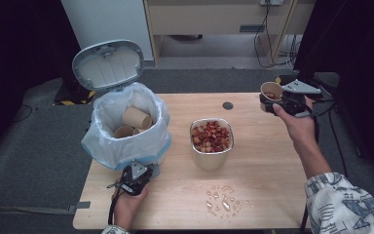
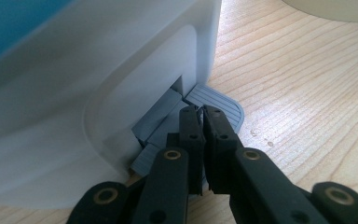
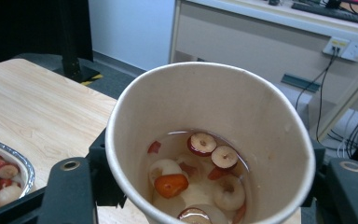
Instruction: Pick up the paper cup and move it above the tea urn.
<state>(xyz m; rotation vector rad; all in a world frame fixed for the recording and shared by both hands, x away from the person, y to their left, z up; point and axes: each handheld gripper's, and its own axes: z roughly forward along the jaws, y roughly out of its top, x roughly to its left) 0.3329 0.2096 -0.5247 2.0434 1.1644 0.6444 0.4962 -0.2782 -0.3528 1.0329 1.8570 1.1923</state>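
**Cup held aloft, pedal pressed**

The right gripper [image 1: 271, 100] is clamping one paper cup [image 3: 209, 144] between its jaws, above the table's [image 1: 263, 170] far right corner; liquid and sliced fruit are sitting inside it. Left of that claw, one metal bowl [image 1: 212, 141] of similar fruit is standing mid-table, a small spill [image 1: 224, 200] glistening nearer the person. The left gripper [image 2: 200, 123], jaws nearly together, is pressing on the grey pedal [image 2: 216, 105] of one lined bin [image 1: 129, 126], whose lid [image 1: 108, 63] is standing open; three cups [image 1: 136, 117] are lying inside.
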